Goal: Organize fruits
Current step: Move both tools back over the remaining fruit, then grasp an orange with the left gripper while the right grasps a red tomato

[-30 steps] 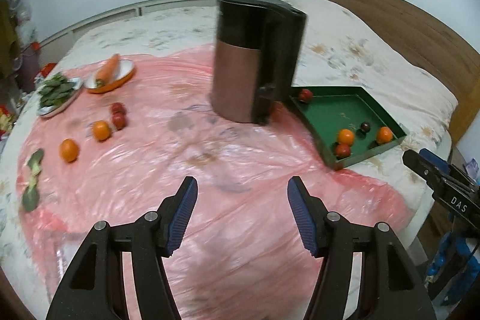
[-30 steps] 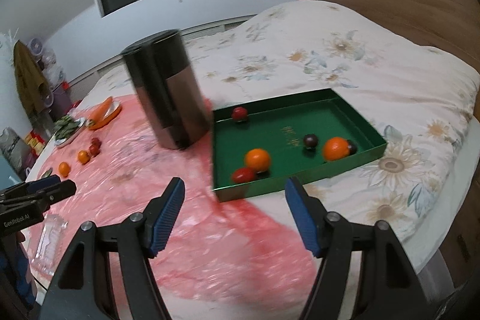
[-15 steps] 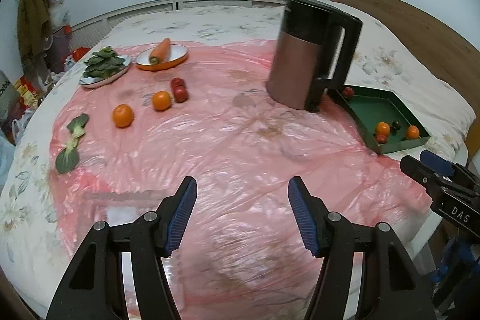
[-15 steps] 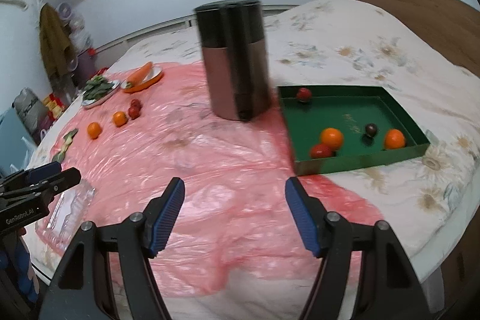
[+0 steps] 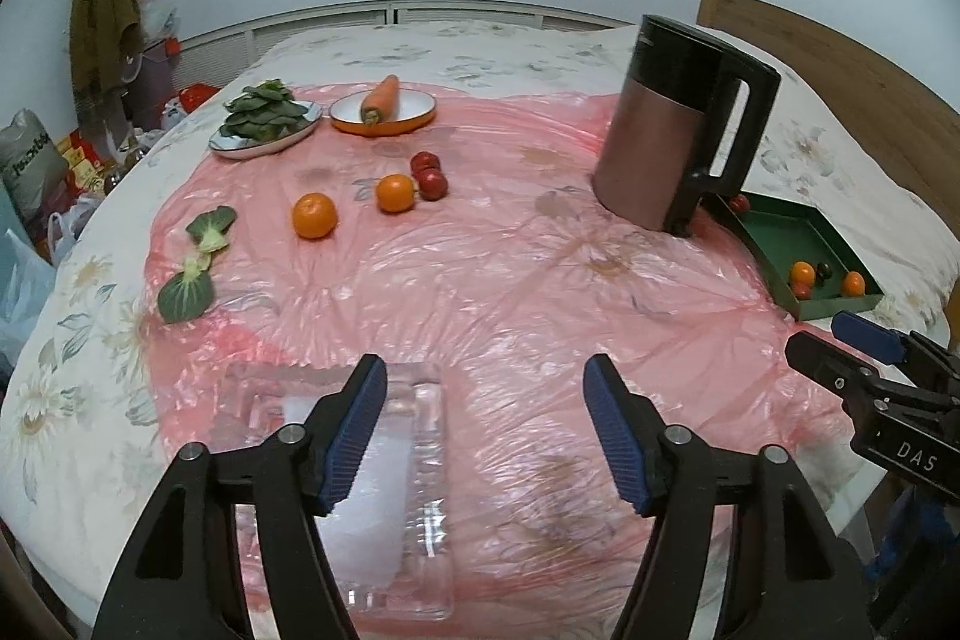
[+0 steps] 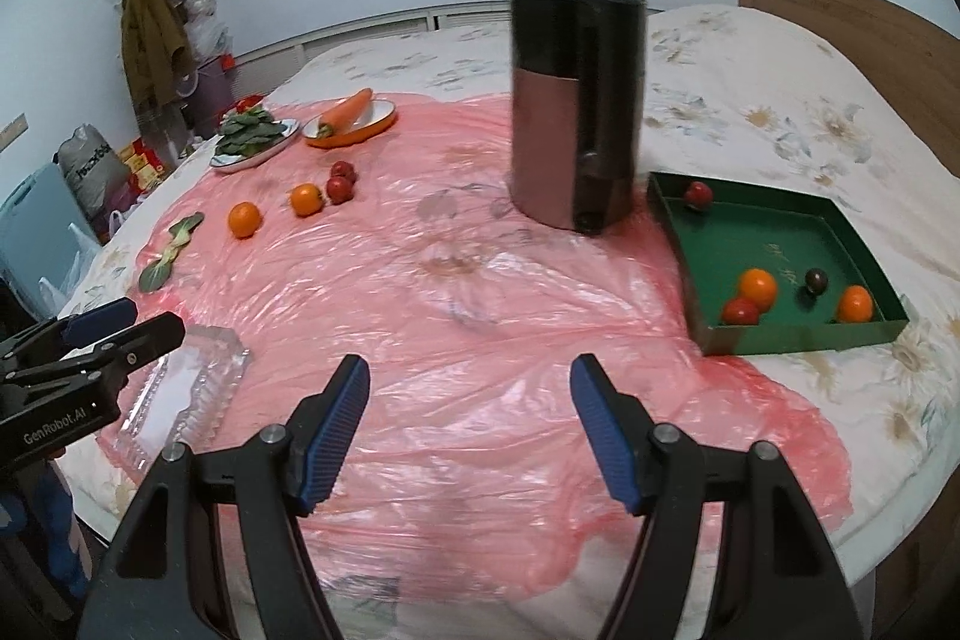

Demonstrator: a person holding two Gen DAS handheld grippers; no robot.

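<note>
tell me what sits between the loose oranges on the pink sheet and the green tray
The tall kettle stands between the loose oranges and the green tray, right beside the tray's near corner; the right wrist view shows it best.

kettle [image 5: 672,142] hides part of the green tray [image 5: 798,244].

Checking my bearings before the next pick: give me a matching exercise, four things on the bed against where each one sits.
Things:
1. carrot
2. dark round fruit
3. leafy greens
4. clear glass tray

Places:
A. in the green box
B. under the left gripper
C. on the orange-rimmed dish
D. piled on the pale plate

Pairs: 1-C, 2-A, 3-D, 4-B
</note>
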